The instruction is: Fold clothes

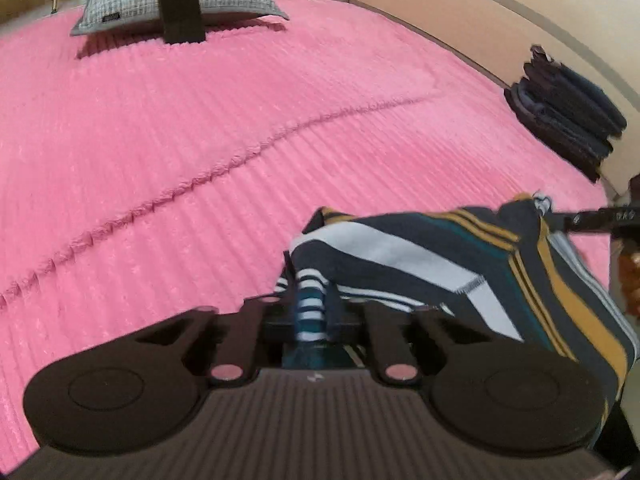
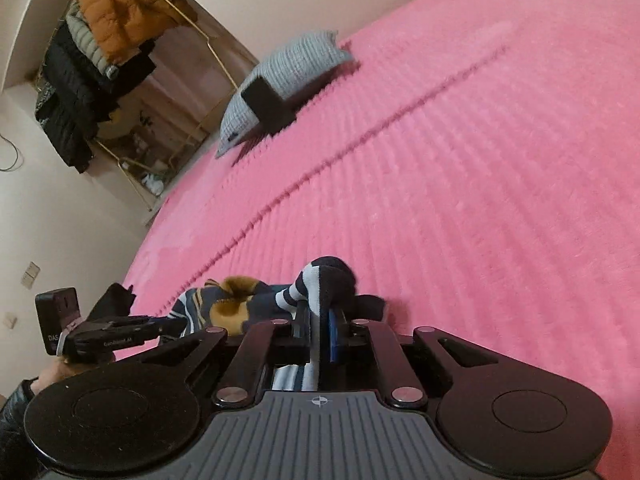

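A striped garment (image 1: 420,256) is being held taut just above the pink bed (image 1: 200,140), left gripper (image 1: 310,308) and right gripper (image 2: 320,312) fingers clamped on opposite edges; laying it flat probably comes next

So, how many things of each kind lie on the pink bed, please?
Striped garment, gripped by both grippers: 1
Grey pillow: 1
Black block on the pillow: 1
Stack of dark folded clothes: 1
Total: 4
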Demonstrator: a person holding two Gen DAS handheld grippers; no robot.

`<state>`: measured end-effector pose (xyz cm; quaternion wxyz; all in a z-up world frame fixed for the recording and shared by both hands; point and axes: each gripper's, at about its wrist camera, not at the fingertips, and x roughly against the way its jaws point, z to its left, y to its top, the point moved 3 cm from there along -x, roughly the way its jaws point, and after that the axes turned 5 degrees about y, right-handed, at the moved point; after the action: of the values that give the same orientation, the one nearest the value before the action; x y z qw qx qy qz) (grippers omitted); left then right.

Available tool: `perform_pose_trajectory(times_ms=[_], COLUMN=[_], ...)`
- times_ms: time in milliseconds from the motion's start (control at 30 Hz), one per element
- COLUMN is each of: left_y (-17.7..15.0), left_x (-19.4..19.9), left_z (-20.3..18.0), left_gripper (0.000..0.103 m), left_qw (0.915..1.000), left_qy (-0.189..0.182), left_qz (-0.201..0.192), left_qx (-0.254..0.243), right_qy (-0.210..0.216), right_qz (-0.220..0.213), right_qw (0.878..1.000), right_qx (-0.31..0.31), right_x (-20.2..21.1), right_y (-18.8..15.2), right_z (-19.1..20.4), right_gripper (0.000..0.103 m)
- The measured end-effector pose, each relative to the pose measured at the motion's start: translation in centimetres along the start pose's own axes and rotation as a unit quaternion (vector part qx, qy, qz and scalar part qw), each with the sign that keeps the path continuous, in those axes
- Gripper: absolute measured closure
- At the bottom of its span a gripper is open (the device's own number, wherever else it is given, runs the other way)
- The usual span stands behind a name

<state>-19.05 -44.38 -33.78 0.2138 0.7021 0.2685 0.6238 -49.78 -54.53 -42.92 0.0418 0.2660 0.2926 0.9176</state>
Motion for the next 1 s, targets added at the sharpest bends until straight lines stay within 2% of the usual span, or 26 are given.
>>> perform_pose_trajectory(times_ms=[67, 133, 233, 300, 333, 367, 400, 433, 500, 600, 700, 767, 833, 867, 933, 1000], left_y=[-0.3, -0.5, -0.4, -0.2, -0.1, 0.0, 0.1, 0.1, -0.1, -1.1, -3.1, -4.9, -6.9, -7.8, -8.4, -8.6], left_x=[0.3, 0.4, -1.1, -1.7, -1.4, -1.2, -0.8, -0.1, 1.8, 5.2, 7.5, 7.4, 6.8, 6.5, 6.7, 7.5], left_z=[-0.8, -1.6, -0.9, -0.4, -0.3, -0.2, -0.2, -0.2, -0.1, -0.7, -2.3, -3.6, -4.7, -4.8, -4.1, -3.8], left_gripper=[0.099, 0.099, 0.097, 0.092, 0.091, 0.087, 0.081, 0.079, 0.079, 0.079, 0.079, 0.079, 0.077, 0.075, 0.075, 0.076], left_qw=[0.9996, 0.9986, 0.9991, 0.9993, 0.9993, 0.9991, 0.9988, 0.9983, 0.9976, 0.9973, 0.9982, 0.9986, 0.9976, 0.9963, 0.9979, 0.9979], left_qy=[0.013, 0.024, 0.024, 0.024, 0.026, 0.030, 0.039, 0.051, 0.068, 0.070, 0.050, 0.039, 0.040, 0.051, 0.049, 0.058], left_qz=[-0.003, -0.004, 0.009, 0.017, 0.020, 0.022, 0.023, 0.021, 0.006, -0.021, -0.030, -0.016, 0.004, 0.007, -0.003, -0.007], left_qx=[-0.026, -0.047, -0.034, -0.022, -0.020, -0.018, -0.019, -0.019, -0.012, -0.008, -0.013, -0.031, -0.056, -0.069, -0.043, -0.029], right_qy=[0.001, -0.012, -0.022, -0.034, -0.042, -0.052, -0.074, -0.094, -0.094, -0.085, -0.027, 0.001, -0.008, -0.017, -0.029, -0.062], right_qz=[-0.005, 0.010, 0.022, 0.030, 0.033, 0.037, 0.036, 0.031, 0.014, -0.008, 0.005, 0.034, 0.067, 0.074, 0.077, 0.073], right_qw=[1.000, 1.000, 0.999, 0.999, 0.999, 0.998, 0.996, 0.994, 0.991, 0.986, 0.987, 0.987, 0.987, 0.987, 0.986, 0.979], right_qx=[-0.002, -0.004, -0.015, -0.004, 0.007, 0.018, 0.033, 0.050, 0.094, 0.146, 0.158, 0.154, 0.149, 0.141, 0.148, 0.179], right_x=[1.2, 0.0, -2.1, -2.4, -2.3, -2.2, -1.7, -1.2, 0.4, 2.2, 2.1, 0.8, -0.8, -1.2, -0.8, 0.3], right_y=[-0.3, -0.9, -1.2, -1.1, -1.0, -0.9, -0.9, -1.0, -1.5, -3.2, -6.3, -8.4, -10.2, -10.6, -10.7, -10.6], right_z=[-0.5, -1.5, -2.6, -2.3, -1.9, -1.5, -0.8, 0.0, 2.5, 6.8, 10.3, 11.1, 10.2, 9.3, 8.2, 9.4], right_gripper=[0.098, 0.098, 0.097, 0.097, 0.091, 0.062, 0.047, 0.034, 0.034, 0.034, 0.034, 0.034, 0.034, 0.040, 0.059, 0.059])
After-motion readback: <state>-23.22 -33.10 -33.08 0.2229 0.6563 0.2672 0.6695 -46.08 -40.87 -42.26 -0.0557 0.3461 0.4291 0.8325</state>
